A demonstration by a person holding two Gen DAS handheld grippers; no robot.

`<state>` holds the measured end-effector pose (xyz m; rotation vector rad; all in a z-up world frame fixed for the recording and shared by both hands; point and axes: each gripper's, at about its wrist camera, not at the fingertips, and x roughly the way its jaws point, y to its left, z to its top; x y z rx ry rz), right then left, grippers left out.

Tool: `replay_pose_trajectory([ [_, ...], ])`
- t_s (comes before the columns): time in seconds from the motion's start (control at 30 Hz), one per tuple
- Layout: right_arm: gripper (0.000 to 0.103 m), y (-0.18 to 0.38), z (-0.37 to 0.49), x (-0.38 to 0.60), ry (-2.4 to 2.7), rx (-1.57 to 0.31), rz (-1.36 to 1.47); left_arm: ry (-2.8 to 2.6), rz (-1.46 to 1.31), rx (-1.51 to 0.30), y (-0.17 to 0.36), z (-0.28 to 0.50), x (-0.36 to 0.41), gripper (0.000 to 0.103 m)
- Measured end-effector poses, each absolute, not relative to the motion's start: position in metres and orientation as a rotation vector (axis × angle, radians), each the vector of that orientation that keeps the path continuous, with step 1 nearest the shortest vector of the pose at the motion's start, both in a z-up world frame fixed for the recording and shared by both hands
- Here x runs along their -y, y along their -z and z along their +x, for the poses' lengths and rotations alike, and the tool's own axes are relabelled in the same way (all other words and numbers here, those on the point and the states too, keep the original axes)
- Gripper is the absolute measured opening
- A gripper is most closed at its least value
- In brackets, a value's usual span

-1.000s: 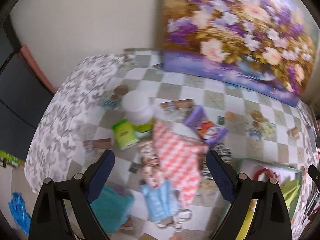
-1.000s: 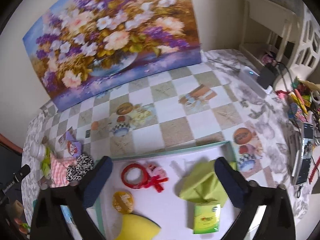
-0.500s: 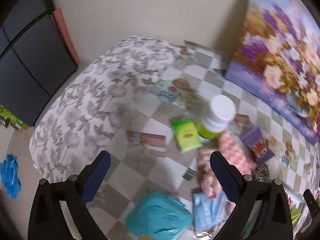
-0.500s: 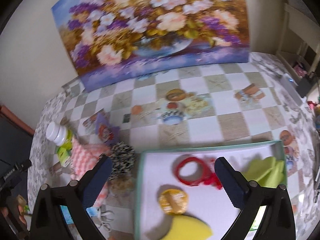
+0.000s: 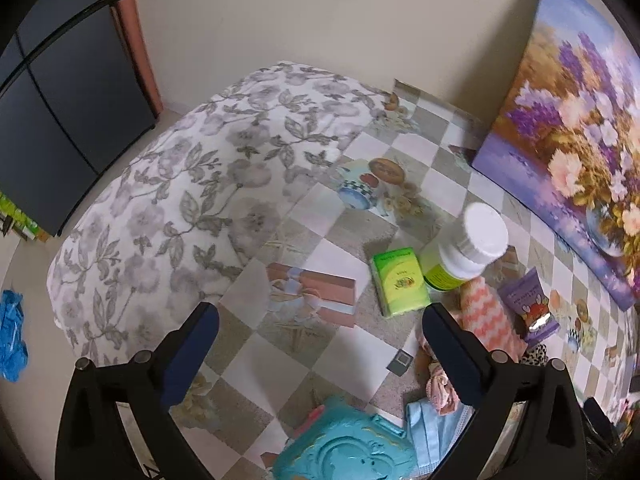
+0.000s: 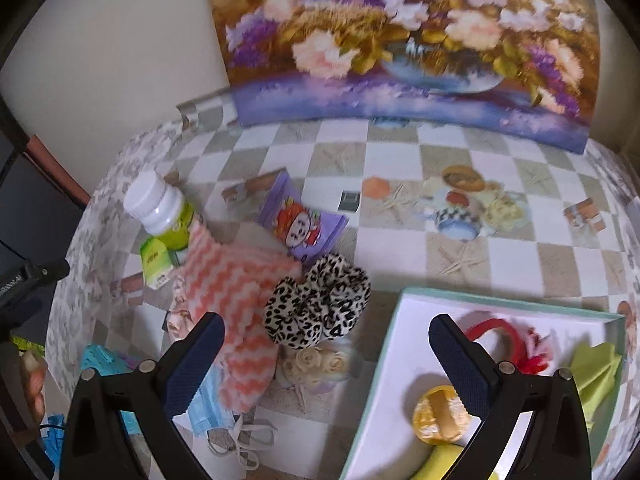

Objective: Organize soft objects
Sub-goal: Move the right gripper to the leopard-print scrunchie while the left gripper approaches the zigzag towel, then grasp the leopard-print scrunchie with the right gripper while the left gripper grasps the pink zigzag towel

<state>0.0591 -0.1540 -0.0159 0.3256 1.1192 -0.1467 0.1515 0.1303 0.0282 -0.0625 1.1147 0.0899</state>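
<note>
- Tray [image 6: 404, 360] with red ring [image 6: 494, 338]: right wrist view only.
- Teal moulded item [image 5: 348, 446]: clearest in left view.
- Left gripper [image 5: 320, 340], right gripper [image 6: 326, 354]: jaws apart, empty.

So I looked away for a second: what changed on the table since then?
Both views swung left. The right hand-held gripper went from over the tray to the leopard scrunchie; the left hand-held gripper widened, empty. Objects stayed put; nothing was grasped.
</note>
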Motion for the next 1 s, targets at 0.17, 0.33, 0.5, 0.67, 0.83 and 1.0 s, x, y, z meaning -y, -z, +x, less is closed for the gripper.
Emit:
replay_pose_trajectory([
  [0.17, 0.103, 0.033, 0.065, 0.150, 0.100, -1.144, 0.331, -0.011, -0.039, -1.127, -0.018, 0.153, -0.105, 0.102],
  [0.33, 0.103, 0.042, 0.071, 0.154, 0.096, -1.158, 0.359, 0.055, -0.021, -1.131, -0.007, 0.154, -0.075, 0.102],
  [0.5, 0.103, 0.047, 0.078, 0.154, 0.076, -1.159, 0.349, 0.090, 0.007, -1.158, 0.001, 0.154, -0.053, 0.102],
  [0.67, 0.100, 0.054, 0.086, 0.152, 0.045, -1.171, 0.346, 0.134, 0.035, -1.173, 0.005, 0.153, -0.031, 0.102],
  [0.83, 0.094, 0.065, 0.089, 0.153, 0.037, -1.196, 0.357, 0.142, 0.070, -1.184, 0.011, 0.153, -0.017, 0.102],
  [1.0, 0.085, 0.070, 0.089, 0.154, 0.041, -1.210, 0.357, 0.147, 0.085, -1.203, 0.018, 0.154, -0.011, 0.102],
])
